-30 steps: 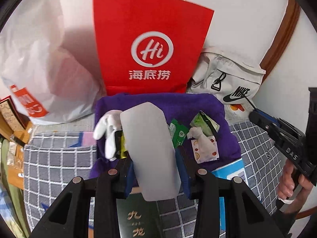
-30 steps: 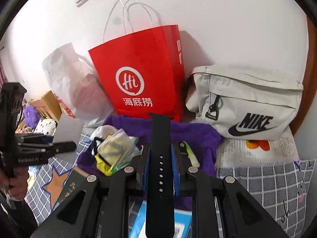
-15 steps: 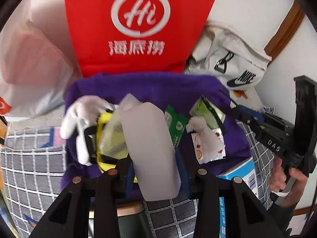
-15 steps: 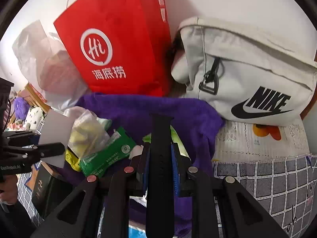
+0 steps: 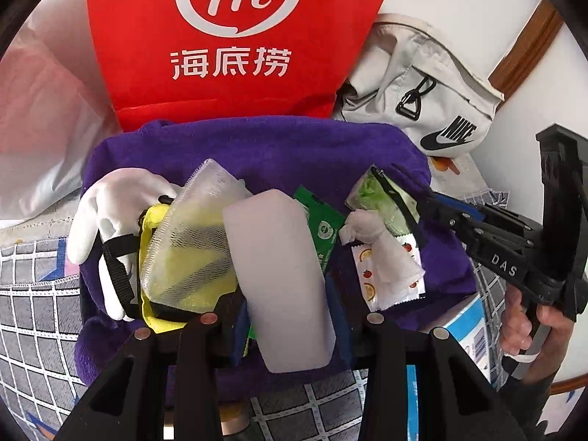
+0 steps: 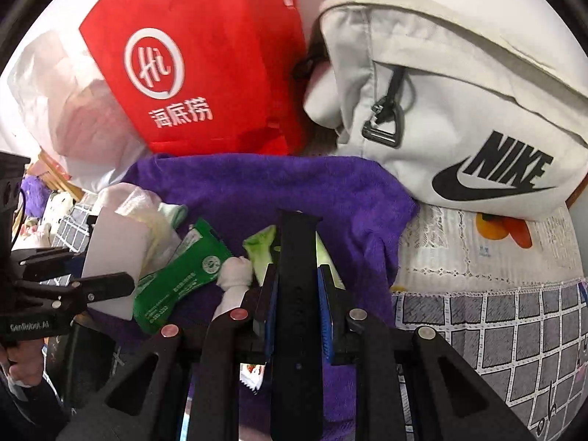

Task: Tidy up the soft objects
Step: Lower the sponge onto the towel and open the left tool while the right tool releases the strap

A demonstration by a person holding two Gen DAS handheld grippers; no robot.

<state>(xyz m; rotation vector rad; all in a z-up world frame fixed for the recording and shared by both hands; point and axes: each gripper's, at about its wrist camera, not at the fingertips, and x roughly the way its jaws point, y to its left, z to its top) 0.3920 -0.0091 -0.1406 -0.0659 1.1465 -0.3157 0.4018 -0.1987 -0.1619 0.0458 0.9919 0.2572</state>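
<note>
**Two claws bring a sponge and a strap down to the purple towel**

The left claw [image 5: 286, 316] is clenched on a pale foam sponge [image 5: 279, 275], its pads pressing the block's sides low down so most of it sticks out ahead. The right claw [image 6: 296, 316] is clenched on a black strap [image 6: 297, 294], a perforated band that runs up between the blue pads and out beyond them. Both hang over the purple towel [image 5: 257, 147], which already carries the soft items: a white glove [image 5: 106, 205], a yellow pouch [image 5: 150, 257] under a mesh bag [image 5: 191, 242], a green packet [image 5: 323, 228], a crumpled tissue [image 5: 371, 235] and a fruit-print wrapper [image 5: 371, 286].

To set these down well, I would aim each piece at a bare patch of towel. The sponge seems best placed between the mesh bag and the green packet, the strap on the open purple to the right of the lime sachet [image 6: 261, 253]. Lower until the item touches cloth, then let go; dropping from height could bounce the sponge off the pile.

Both claws tilt steeply downward towards the towel, side by side. In the left view the right claw reaches in from the right edge with a hand [image 5: 525, 316] on its grip; its tip is near the sachet. A red bag [image 5: 235, 36] and a white Nike bag [image 6: 459, 110] stand behind, against the wall.
</note>
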